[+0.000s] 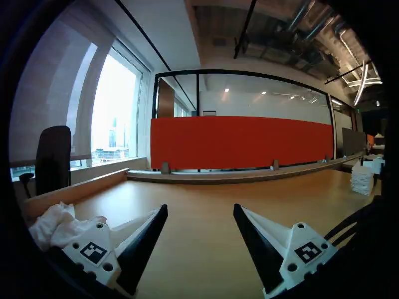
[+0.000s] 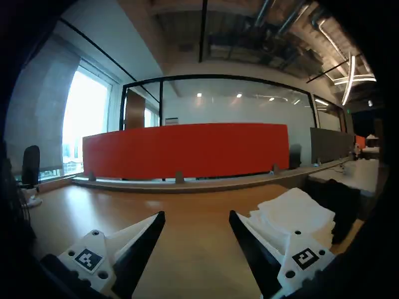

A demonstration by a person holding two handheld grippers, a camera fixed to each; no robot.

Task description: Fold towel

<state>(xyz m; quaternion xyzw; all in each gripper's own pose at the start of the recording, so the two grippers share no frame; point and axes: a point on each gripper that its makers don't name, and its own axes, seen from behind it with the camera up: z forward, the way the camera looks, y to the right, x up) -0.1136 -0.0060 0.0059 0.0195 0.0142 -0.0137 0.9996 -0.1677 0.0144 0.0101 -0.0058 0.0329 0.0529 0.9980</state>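
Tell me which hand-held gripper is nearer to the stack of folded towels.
Right. The stack of folded towels lies beside the right hand-held gripper; from the left hand-held gripper it sits far off.

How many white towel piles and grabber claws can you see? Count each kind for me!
crumpled white towel: 1
stack of folded white towels: 1
grippers: 2, the left gripper and the right gripper, both open
Total: 4
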